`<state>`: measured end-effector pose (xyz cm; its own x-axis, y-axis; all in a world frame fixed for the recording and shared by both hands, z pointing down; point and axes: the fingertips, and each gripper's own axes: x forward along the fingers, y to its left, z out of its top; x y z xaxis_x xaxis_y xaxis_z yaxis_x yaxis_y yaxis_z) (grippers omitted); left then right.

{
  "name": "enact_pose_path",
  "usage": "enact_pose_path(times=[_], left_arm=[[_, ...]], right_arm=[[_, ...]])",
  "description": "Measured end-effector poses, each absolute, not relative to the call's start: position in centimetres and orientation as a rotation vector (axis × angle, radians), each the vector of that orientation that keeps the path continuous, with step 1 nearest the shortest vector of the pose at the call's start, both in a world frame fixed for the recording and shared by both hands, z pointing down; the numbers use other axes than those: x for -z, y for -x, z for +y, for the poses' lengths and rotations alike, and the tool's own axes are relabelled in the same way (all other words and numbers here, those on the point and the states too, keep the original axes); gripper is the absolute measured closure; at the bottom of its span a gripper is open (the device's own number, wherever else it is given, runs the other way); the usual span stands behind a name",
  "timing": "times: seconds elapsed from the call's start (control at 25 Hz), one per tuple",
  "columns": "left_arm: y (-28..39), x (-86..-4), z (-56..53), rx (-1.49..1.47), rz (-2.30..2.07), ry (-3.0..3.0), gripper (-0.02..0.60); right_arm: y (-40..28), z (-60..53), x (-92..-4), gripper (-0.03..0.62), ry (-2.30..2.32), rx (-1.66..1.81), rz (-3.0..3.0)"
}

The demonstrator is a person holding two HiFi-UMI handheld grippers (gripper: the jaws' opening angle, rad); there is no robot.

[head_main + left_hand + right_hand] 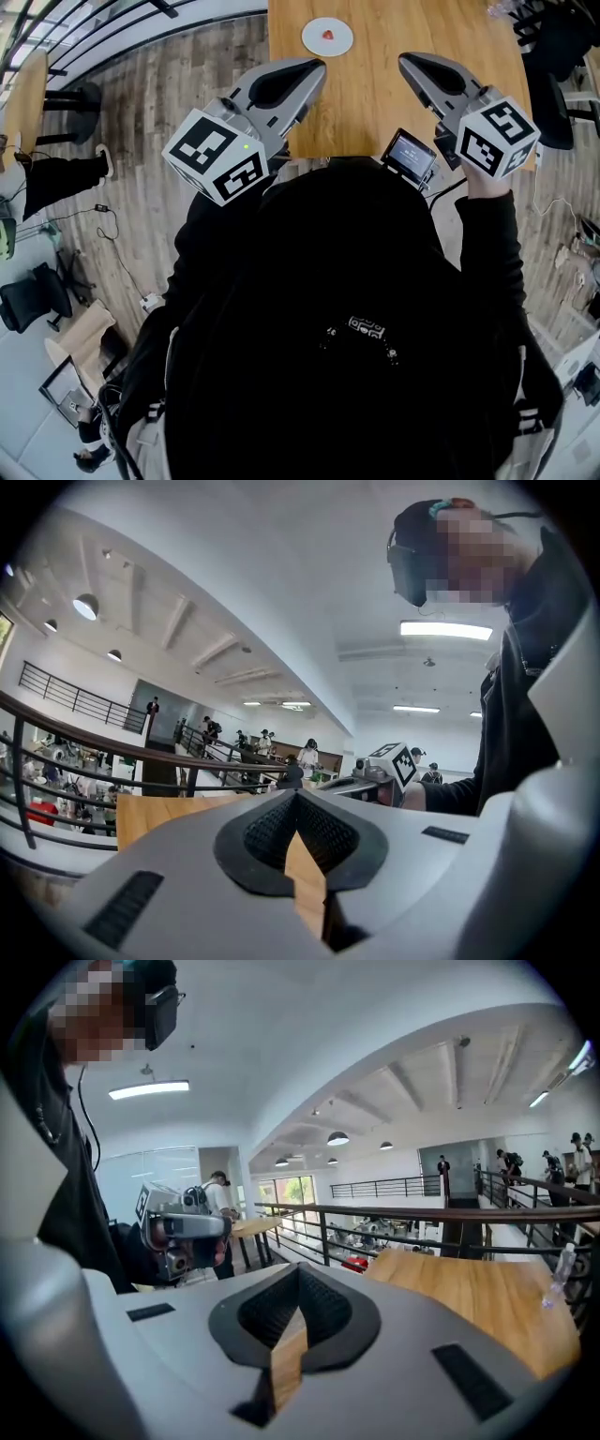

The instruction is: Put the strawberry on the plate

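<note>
Both left gripper point(317, 66) and right gripper point(405, 62) show fingers together, empty; the strawberry point(327, 35) lies on the plate point(310, 39) by the desk's point(375, 103) far edge.

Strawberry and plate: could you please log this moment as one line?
strawberry: on plate | left hand-held gripper: shut, empty | right hand-held gripper: shut, empty

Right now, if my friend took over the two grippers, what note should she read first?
Left gripper: shut, nothing in it, held over the near edge of the wooden table.
Right gripper: shut, nothing in it, beside the left one.
The strawberry lies on the white plate, ahead of both grippers.
Done: the strawberry is on the plate.
Left: nothing that shows.
</note>
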<state>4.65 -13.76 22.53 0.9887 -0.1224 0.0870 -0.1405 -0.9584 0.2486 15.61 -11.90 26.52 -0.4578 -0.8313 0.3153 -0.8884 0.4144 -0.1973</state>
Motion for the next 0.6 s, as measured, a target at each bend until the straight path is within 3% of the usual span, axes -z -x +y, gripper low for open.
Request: enact_pose_path(times=[0.6], left_arm=[[-3.6, -21.6, -13.5, -0.117, -0.214, -2.889, 0.586]], right_arm=[[-13.4, -12.3, -22.7, 0.577, -1.479, -0.413, -2.568]])
